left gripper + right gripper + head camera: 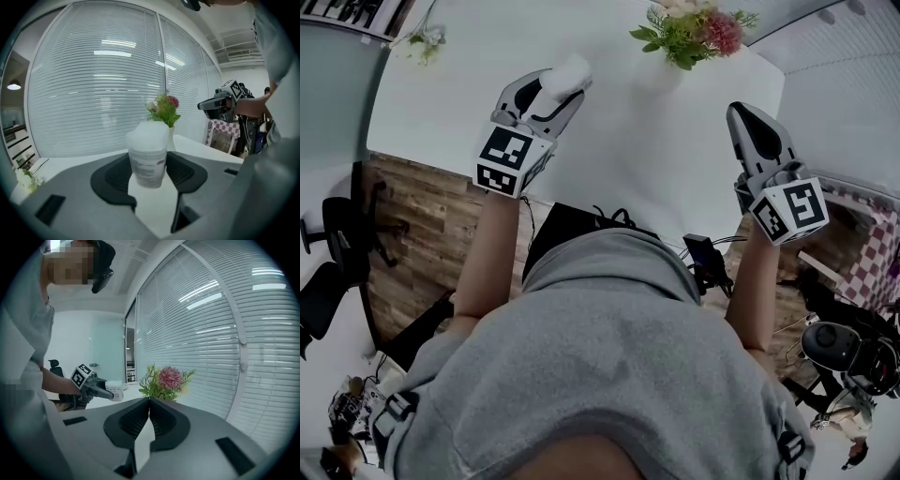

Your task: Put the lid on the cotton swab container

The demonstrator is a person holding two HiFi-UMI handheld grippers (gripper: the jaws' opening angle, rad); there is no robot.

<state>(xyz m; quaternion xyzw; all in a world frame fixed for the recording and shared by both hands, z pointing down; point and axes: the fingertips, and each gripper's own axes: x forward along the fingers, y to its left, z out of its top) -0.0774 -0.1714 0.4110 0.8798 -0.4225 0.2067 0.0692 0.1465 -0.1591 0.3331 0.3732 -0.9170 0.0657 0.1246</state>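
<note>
My left gripper (551, 92) is raised above the white table (628, 141) and shut on the cotton swab container (570, 73). In the left gripper view the container (147, 143) stands upright between the black pads (115, 176), a white tub with a printed label and a frosted top. My right gripper (742, 117) hangs over the table's right side with its jaws together and nothing between them. In the right gripper view, that gripper (149, 400) points at the flowers, and the left gripper (93, 385) with the container (115, 390) shows at the left.
A vase of green and pink flowers (689, 33) stands at the table's far edge, in front of window blinds (103, 84). A small white flower sprig (422, 42) lies at the far left. Office chairs (337, 244) and equipment stand on the floor around the person.
</note>
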